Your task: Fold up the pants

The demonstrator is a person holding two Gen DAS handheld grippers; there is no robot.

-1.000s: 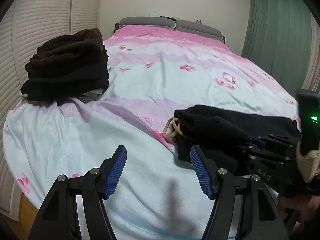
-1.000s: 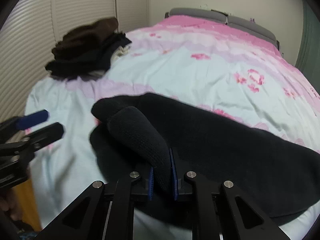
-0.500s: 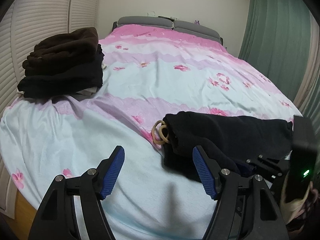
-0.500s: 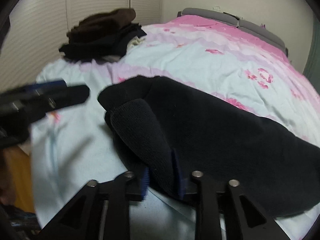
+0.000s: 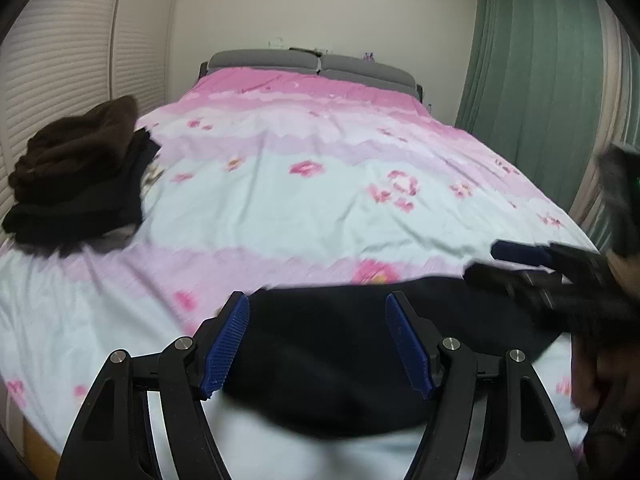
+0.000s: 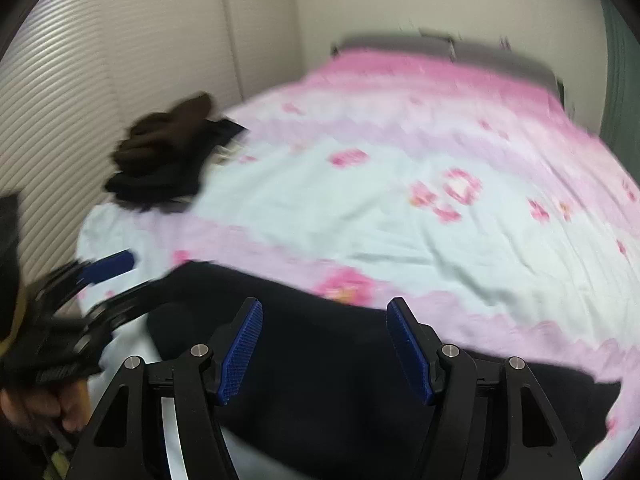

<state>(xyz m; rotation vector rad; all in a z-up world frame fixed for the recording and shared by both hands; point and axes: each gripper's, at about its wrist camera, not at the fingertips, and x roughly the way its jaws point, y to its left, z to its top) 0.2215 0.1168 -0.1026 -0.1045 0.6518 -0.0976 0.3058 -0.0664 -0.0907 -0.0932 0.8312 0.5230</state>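
Observation:
Black pants [image 5: 320, 356] [image 6: 328, 380] lie folded in a long flat band across the near edge of the bed. My left gripper [image 5: 318, 344] hangs just above their left part, open, with nothing pressed between its blue pads. My right gripper [image 6: 324, 344] hovers over the pants too; its jaws are opening and the pads stand clear of the cloth. Each gripper shows blurred at the edge of the other's view, the right gripper [image 5: 560, 280] at the right and the left gripper [image 6: 88, 292] at the left, each held by a hand.
A bedspread [image 5: 304, 200] in pale blue and pink with flowers covers the bed. A stack of folded dark clothes [image 5: 76, 172] [image 6: 164, 160] sits at its far left by the louvred doors. Green curtains [image 5: 532, 80] hang on the right, and the grey headboard [image 5: 312, 62] stands at the back.
My right gripper has let go of the fold of black cloth and opened wide, pulling back and up. My left gripper moved right, over the pants. The pants now lie flat.

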